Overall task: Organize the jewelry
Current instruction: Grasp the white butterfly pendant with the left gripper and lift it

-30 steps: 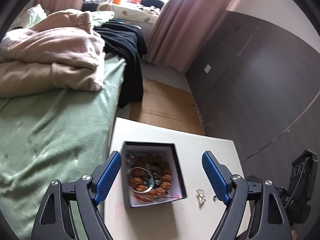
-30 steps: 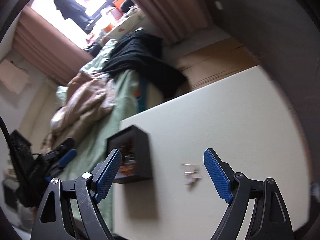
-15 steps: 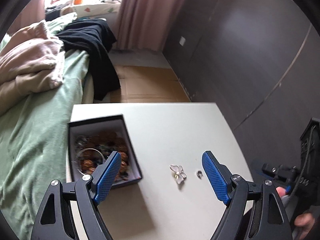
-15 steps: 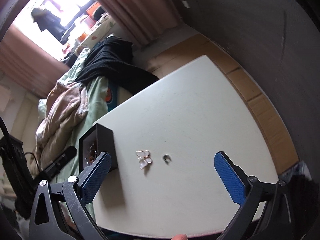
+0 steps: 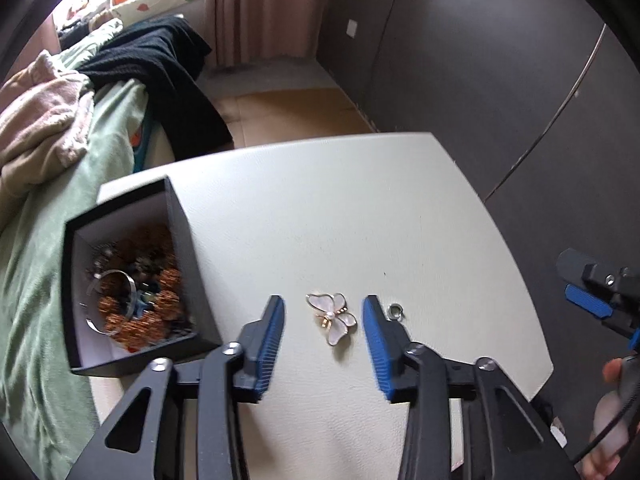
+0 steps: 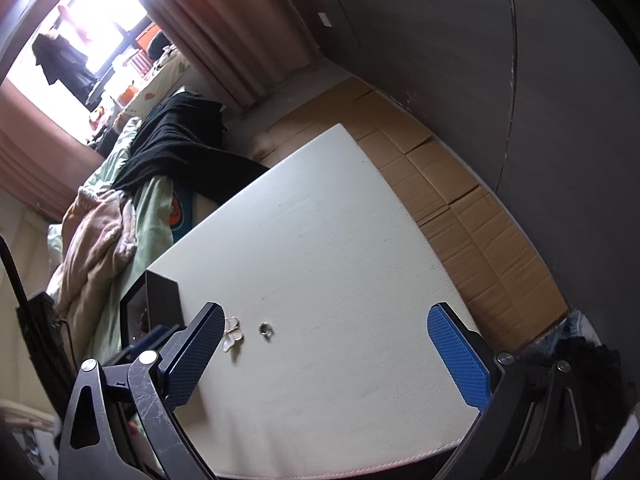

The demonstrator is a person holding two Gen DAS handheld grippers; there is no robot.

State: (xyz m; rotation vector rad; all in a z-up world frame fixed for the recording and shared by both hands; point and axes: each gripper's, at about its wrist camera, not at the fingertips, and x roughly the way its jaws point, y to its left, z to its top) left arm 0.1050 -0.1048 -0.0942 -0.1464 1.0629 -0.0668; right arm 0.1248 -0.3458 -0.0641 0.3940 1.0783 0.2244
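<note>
White butterfly brooch lying flat on cream table, sitting between blue fingers of left gripper. Fingers spread, not touching brooch. Small silver ring lying just beside brooch, at 3 o'clock from it. Black jewelry box sitting at 9 o'clock, holding brown beads and silver bangle. Right gripper hanging over table, fingers spread wide, holding nothing. Green bedsheet lying beside table.

Daylight enters from the window, blown out to white in the right wrist view; the dark wall stays dim. Fisheye bends the bench edges, corners vignette black, with slight blur near the frame rims
</note>
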